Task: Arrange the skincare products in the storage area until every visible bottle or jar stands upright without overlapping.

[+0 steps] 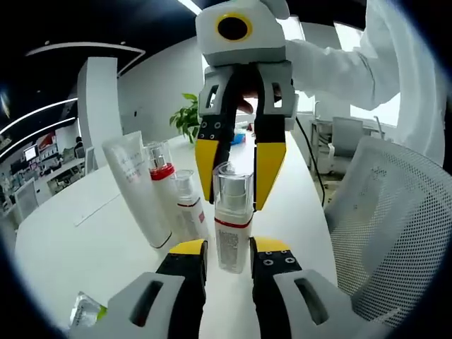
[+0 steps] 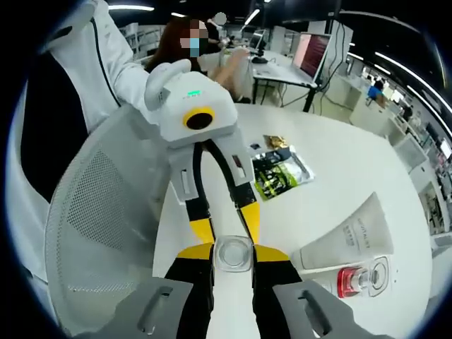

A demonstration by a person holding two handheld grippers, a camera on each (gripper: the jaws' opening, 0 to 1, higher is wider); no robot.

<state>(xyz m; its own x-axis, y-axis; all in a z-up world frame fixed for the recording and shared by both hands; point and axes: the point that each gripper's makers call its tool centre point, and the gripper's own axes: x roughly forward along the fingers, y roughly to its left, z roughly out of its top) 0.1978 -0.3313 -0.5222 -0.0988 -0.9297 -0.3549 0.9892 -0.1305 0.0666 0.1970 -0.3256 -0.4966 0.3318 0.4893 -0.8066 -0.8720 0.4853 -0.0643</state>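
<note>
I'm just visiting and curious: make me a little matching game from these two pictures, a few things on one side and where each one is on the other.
Things:
1. clear-capped bottle
2. white tube
3. green packet
4. mesh chair

Places:
A. lying flat on the table, far from the bottles
B. beside the table edge
C. between both grippers' fingers
D. upright at the end of the bottle row

Pairs: 1-C, 2-D, 3-A, 4-B
</note>
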